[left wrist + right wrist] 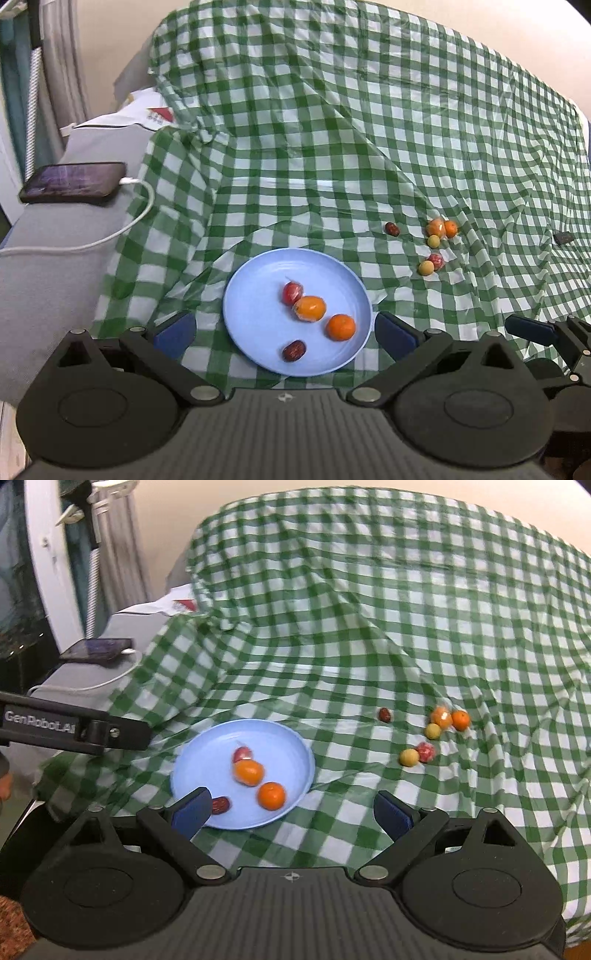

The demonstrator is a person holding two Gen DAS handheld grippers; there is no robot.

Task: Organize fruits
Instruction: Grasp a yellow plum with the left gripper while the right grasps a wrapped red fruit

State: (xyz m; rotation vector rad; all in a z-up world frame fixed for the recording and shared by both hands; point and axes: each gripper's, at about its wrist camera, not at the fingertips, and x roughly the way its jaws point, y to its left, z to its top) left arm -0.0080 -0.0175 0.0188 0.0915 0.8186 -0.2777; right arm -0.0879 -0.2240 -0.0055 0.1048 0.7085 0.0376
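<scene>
A: What's on the far left?

B: A phone (74,183) w/ a white cable (122,221), on a grey seat. Not our job.

A: And next to it?

B: The blue plate (255,280), near us on the green check cloth (332,129). It has 4 fruits in it: a red one (291,292), a wrapped orange one (309,308), a round orange (340,327) and a dark date (294,350).

A: What about the left gripper (284,332)?

B: Wide open, holding nothing. The plate sits btw its blue pads.

A: And the right gripper (291,808)?

B: Also wide open and empty. It hangs at the plate's right side, near us.

A: What's left to pick?

B: Farther right there's a lone date (385,714), then a bunch: two yellow balls (409,757), a red one (425,752) and two orange ones (451,718).

A: How do we do it well?

B: I think the right one should go for the lone date first, bc nothing touches it. Come down straight, pads on both sides, squeeze softly. The cloth is wrinkly, so don't pinch it too. In the bunch the fruits touch, so take an outside one and don't bump the rest, or they roll.
</scene>
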